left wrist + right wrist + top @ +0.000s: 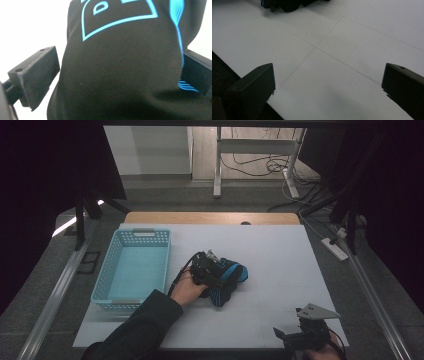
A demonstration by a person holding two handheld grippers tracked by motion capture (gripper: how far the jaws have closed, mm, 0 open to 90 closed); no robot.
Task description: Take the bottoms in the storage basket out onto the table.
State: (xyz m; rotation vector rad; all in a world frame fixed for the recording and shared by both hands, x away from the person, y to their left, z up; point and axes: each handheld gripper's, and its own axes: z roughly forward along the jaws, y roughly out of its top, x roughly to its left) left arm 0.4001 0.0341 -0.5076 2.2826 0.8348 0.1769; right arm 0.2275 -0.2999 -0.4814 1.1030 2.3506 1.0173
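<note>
A bundled black garment with bright blue print (231, 276) lies in the middle of the white table (280, 245). My left gripper (212, 270) rests against its left side, held by a hand in a dark sleeve. In the left gripper view the black cloth (120, 75) bulges between the two jaws of the left gripper (118, 53), which stand wide apart beside it without squeezing it. My right gripper (281, 334) hovers open at the table's front right corner with nothing between its jaws. The right gripper view has this gripper (329, 67) over bare table, with the garment (287, 5) far off.
A light blue plastic basket (145, 234) with nothing in it stands on the table's left part, close to the left hand. Dark floor surrounds the table, with metal rails on both sides, a power strip (336, 248) at the right, and desk legs and cables behind.
</note>
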